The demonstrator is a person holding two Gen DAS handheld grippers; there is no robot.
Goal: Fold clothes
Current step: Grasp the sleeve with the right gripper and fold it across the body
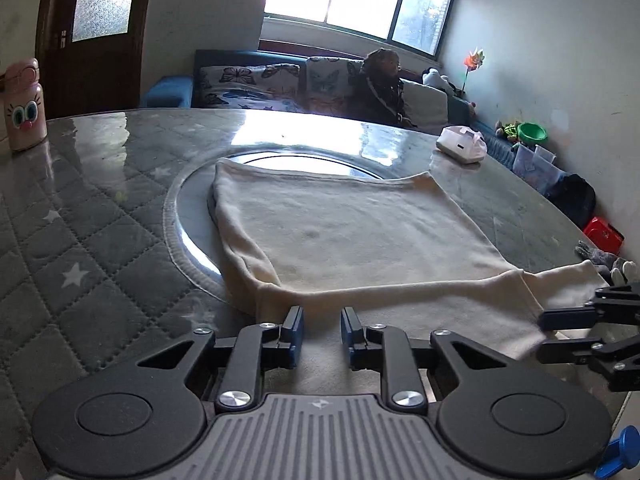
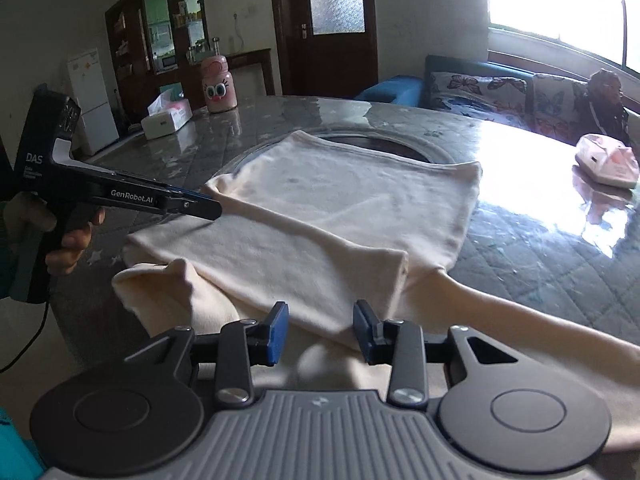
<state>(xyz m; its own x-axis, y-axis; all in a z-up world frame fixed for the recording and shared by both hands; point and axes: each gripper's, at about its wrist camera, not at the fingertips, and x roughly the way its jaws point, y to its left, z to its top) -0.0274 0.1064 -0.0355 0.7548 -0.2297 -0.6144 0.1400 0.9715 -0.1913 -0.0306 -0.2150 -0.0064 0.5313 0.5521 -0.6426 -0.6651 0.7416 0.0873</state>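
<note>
Cream long-sleeved knit garment (image 2: 320, 220) lies flat on grey quilted star-print table cover (image 2: 540, 248), partly over round glass turntable (image 1: 188, 216); left gripper (image 2: 208, 208) reads "DAS", "GenRobot.AI", smaller print illegible; tips at garment's left edge, jaws narrowly apart w/ cloth between; right gripper (image 2: 320, 330) apart over near fold, nothing clamped; sleeve (image 2: 520, 320) cut off at right.

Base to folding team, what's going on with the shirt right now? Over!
Left hand-held gripper and right hand-held gripper open, at near edge. Cream shirt flat on table, partly folded, not gripped. Nothing in the way.
</note>
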